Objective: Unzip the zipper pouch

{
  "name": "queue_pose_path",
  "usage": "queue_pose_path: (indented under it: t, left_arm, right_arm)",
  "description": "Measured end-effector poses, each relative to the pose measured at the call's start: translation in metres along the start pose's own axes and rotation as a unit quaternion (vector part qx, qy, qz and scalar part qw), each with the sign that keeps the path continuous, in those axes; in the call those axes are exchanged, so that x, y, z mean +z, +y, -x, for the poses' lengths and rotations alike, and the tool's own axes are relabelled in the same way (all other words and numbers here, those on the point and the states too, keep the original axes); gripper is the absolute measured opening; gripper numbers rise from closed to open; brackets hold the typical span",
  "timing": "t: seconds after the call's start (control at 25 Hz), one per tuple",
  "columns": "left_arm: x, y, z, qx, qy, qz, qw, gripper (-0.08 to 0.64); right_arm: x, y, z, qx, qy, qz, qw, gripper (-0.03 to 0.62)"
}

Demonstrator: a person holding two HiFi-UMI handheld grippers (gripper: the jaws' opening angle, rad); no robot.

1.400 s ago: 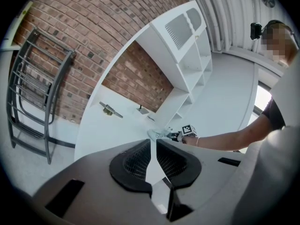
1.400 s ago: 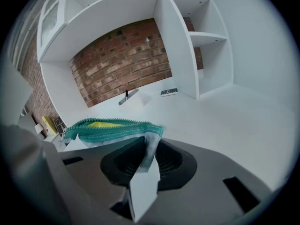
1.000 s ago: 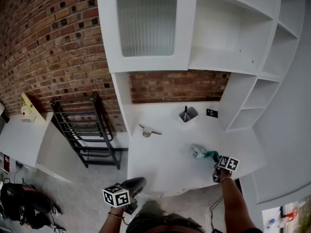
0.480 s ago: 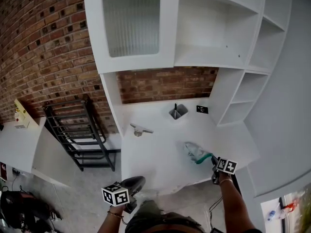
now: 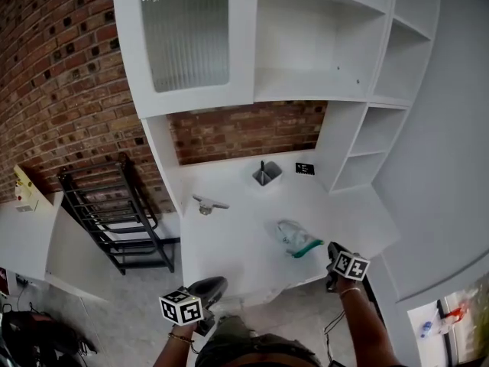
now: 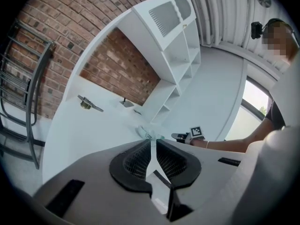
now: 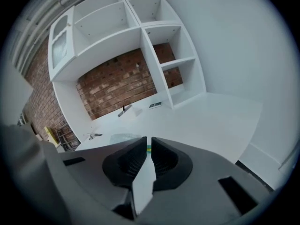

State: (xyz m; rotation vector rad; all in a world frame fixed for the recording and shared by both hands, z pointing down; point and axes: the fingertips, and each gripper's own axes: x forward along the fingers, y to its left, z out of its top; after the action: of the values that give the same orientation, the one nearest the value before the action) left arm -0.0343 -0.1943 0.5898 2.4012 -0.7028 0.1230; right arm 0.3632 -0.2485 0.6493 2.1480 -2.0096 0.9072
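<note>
In the head view, the zipper pouch lay flat on the white worktop, towards its right front part. It was a clear pouch with a green strip at the end nearest the person. The right gripper was near that green end but apart from it. The left gripper hung at the front edge of the worktop, well apart from the pouch.

In the left gripper view, the jaws of the left gripper were together and had hold of nothing. The pouch was seen beyond them, with the right gripper just beside it and not touching.

In the right gripper view, the jaws of the right gripper had just been closing. Only a thin slit was left, with nothing between them. The pouch lay on the worktop past the tips.

I judge that no gripper was working on the pouch. Whether the zipper was already open, the pictures were too small to tell. If it was closed, the whole task was left: to hold the pouch and to pull the slider.
</note>
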Motion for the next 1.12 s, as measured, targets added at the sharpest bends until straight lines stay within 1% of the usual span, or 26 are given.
queue_pose_path:
  t: [0.12,0.24,0.32,0.44,0.52,0.64,0.92,1.12]
  left_arm:
    - [0.0,-0.005,-0.006,0.001,-0.001,-0.009,1.0,0.032]
    - [0.004,-0.008,-0.011,0.008,-0.01,-0.017,0.9998,0.031]
    - [0.008,-0.011,-0.013,0.011,-0.019,-0.022,0.9995,0.031]
    - [0.013,-0.015,-0.015,0.017,-0.027,-0.034,0.9989,0.031]
    - [0.015,-0.016,-0.016,0.024,-0.026,-0.05,0.9981,0.031]
    - [0.016,-0.017,-0.017,0.035,-0.024,-0.071,0.9966,0.031]
    - [0.022,-0.019,-0.021,0.047,-0.041,-0.074,0.9953,0.031]
    - [0.025,-0.018,-0.021,0.057,-0.047,-0.088,0.9934,0.031]
  right_arm:
    - [0.006,0.024,0.012,0.022,-0.022,0.03,0.999,0.002]
    - [0.014,0.051,0.026,0.037,-0.042,0.078,0.995,0.002]
    - [0.017,0.066,0.035,0.044,-0.052,0.099,0.993,0.002]
    - [0.019,0.083,0.048,0.052,-0.068,0.095,0.992,0.002]
    - [0.018,0.094,0.055,0.059,-0.075,0.091,0.991,0.001]
    - [0.015,0.11,0.063,0.066,-0.081,0.108,0.989,0.002]
    - [0.016,0.134,0.076,0.07,-0.098,0.135,0.984,0.001]
    - [0.011,0.139,0.075,0.073,-0.091,0.155,0.981,0.001]
